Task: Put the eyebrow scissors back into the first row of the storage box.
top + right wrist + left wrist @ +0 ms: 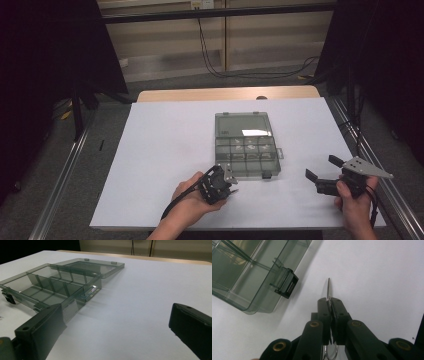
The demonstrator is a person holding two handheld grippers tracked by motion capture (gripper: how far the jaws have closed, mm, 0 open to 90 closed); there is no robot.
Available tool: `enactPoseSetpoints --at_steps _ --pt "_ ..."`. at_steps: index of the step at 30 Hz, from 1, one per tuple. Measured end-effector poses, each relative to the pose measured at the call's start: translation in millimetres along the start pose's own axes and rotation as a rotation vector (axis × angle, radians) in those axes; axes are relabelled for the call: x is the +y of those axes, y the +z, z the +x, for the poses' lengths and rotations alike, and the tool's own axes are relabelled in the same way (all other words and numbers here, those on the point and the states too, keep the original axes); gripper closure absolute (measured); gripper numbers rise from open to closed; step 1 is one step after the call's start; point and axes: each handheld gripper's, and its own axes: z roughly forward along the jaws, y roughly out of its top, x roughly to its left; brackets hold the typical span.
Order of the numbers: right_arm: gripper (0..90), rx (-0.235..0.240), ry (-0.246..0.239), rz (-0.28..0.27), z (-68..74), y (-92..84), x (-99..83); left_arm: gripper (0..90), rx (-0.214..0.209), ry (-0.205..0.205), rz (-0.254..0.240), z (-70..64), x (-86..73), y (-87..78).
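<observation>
A clear grey compartment box (245,145) lies open in the middle of the white table top (165,150), its lid folded flat towards the far side. My left gripper (231,187) rests just in front of the box's near left corner. In the left gripper view its jaws (329,301) are shut on a thin metal piece (328,287) that sticks out past the tips, with a wire loop showing below them. My right gripper (321,167) is held to the right of the box, open, nothing between its jaws (117,322).
The box's corner (249,277) and a black latch (287,286) lie close to the left of the held piece. Dividers split the tray (55,287) into several small compartments. Metal rails (65,170) run along both sides of the table. Cables (215,65) hang behind it.
</observation>
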Motion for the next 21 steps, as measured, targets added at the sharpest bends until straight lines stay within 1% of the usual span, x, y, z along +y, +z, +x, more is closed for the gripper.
enactPoseSetpoints --at_steps 2,3,4,5,6,8,10,11,12,13,16,18,20,21 --pt "0.0 -0.001 -0.001 0.000 0.1 0.2 -0.1 87.0 -0.002 0.002 -0.001 -0.4 0.3 -0.2" --pt "0.0 0.000 -0.002 0.001 0.2 0.3 0.0 87.0 -0.005 0.028 0.012 0.7 1.0 -1.4" --pt "0.0 -0.001 -0.003 0.001 0.3 0.3 0.0 87.2 -0.001 0.029 0.007 0.2 1.2 -1.7" --pt "0.0 0.000 -0.001 0.001 0.2 0.2 0.0 87.4 -0.007 0.008 -0.010 -1.6 1.2 -1.4" --pt "0.0 -0.001 -0.001 0.001 0.1 0.2 -0.1 87.8 -0.010 0.030 0.007 -1.2 2.1 -2.8" --pt "0.0 -0.001 0.001 0.001 0.0 0.3 -0.2 88.7 -0.023 0.018 -0.009 -3.6 3.0 -2.4" --pt "0.0 -0.002 0.001 0.002 -0.1 0.3 -0.3 89.6 -0.009 0.032 0.015 -6.3 4.4 1.7" --pt "0.0 -0.002 0.001 0.002 0.0 0.3 -0.4 89.6 -0.007 0.056 0.025 -4.6 5.1 2.0" --pt "0.0 -0.002 0.001 0.001 0.1 0.3 -0.3 89.6 -0.011 0.030 0.021 -5.2 4.7 2.5" --pt "0.0 -0.002 -0.001 0.000 0.0 0.3 -0.3 89.6 -0.019 0.022 0.019 -4.3 4.5 2.7" --pt "0.0 -0.001 -0.002 0.001 -0.3 0.0 -0.3 89.3 -0.029 0.025 0.025 -1.3 3.9 4.0" --pt "0.0 -0.003 0.002 0.001 -0.4 0.2 -0.5 88.8 -0.035 0.001 0.021 -1.1 3.7 5.5" --pt "0.0 -0.002 0.000 0.002 -0.6 0.5 -0.7 87.6 -0.041 0.008 0.052 0.6 3.3 9.5" --pt "0.0 -0.001 0.000 0.002 -0.4 0.6 -0.8 87.2 -0.049 -0.016 0.039 0.7 2.5 10.5"
